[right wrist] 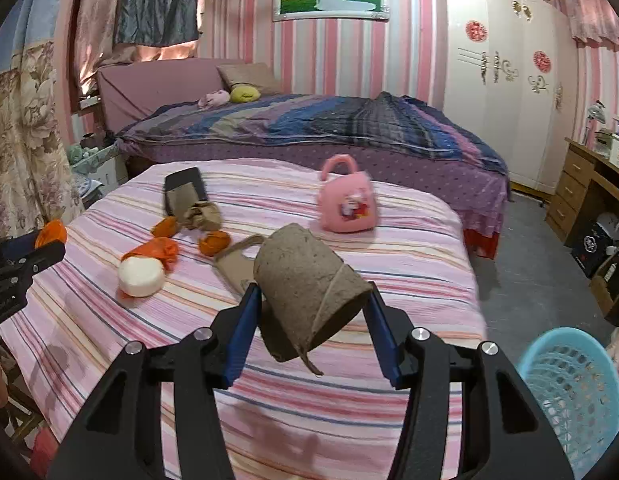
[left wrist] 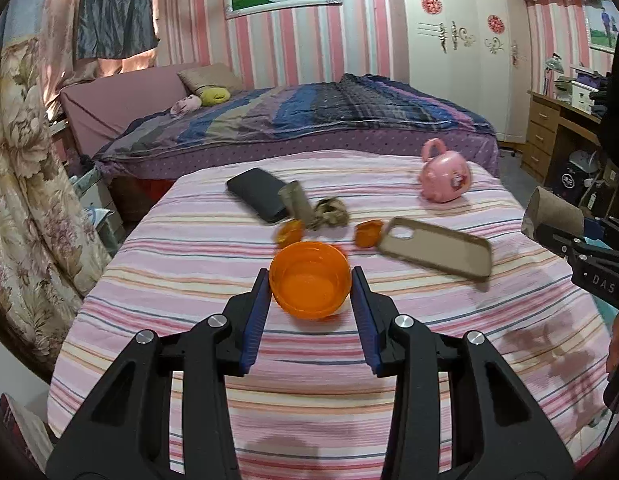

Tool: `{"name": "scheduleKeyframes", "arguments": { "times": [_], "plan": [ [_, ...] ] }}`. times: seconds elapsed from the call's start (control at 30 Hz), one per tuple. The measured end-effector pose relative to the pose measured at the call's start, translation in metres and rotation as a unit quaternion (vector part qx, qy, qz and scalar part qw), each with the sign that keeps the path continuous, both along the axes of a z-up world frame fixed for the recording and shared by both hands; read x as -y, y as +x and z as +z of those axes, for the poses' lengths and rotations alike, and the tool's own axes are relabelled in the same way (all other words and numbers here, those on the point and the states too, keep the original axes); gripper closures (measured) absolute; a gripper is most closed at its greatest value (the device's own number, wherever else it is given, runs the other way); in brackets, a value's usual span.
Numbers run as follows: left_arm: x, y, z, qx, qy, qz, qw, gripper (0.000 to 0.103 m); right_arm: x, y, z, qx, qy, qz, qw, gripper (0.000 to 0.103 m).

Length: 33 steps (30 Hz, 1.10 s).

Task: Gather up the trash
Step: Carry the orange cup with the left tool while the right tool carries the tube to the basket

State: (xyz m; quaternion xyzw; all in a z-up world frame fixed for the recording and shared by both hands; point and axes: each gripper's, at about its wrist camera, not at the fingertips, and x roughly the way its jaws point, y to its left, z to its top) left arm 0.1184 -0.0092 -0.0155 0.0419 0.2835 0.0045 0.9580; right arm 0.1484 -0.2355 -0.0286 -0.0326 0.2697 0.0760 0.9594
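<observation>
Left claw [left wrist: 309, 280] around orange cup [left wrist: 308, 283], right claw [right wrist: 309, 300] around cardboard tube [right wrist: 307, 296].

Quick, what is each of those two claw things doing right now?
Left gripper: closed on the orange bowl.
Right gripper: closed on the cardboard tube, held above the striped bed.

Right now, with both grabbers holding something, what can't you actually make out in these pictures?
- Blue basket, right wrist view: cut off by the picture's edge; its contents cannot be told.
- Phone case, right wrist view: mostly hidden behind the cardboard tube.
- Crumpled wad, left wrist view: blurred; material unclear.
- Orange bowl, left wrist view: whether the fingers touch it cannot be told.
</observation>
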Motion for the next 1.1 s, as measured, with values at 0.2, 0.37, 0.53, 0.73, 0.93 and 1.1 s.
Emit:
{"name": "scheduleKeyframes", "arguments": {
  "times": [0.2,0.37,0.53,0.73,0.93,1.1],
  "plan": [
    [0.037,-0.005,0.007,0.013,0.009,-0.022,0.9996,0.064,0.045,-0.018,0.007,0.009,0.003,-0.032,0.999,0.051],
    [0.069,-0.004,0.01,0.014,0.004,-0.046,0.9988,0.064,0.088,-0.033,0.01,0.012,0.009,-0.065,0.998,0.051],
    [0.111,-0.005,0.015,0.023,0.005,-0.079,0.9966,0.064,0.138,-0.052,0.012,0.016,0.018,-0.11,0.994,0.051],
    [0.163,-0.006,0.018,0.033,0.007,-0.122,0.9919,0.064,0.198,-0.069,0.009,0.008,0.018,-0.161,0.987,0.051],
    [0.229,-0.008,0.016,0.037,-0.003,-0.177,0.9835,0.064,0.248,-0.089,0.002,0.004,0.015,-0.21,0.978,0.051],
    [0.268,-0.005,0.009,0.025,-0.015,-0.205,0.9782,0.064,0.277,-0.096,-0.005,-0.002,0.002,-0.228,0.974,0.051]
  ]
}}
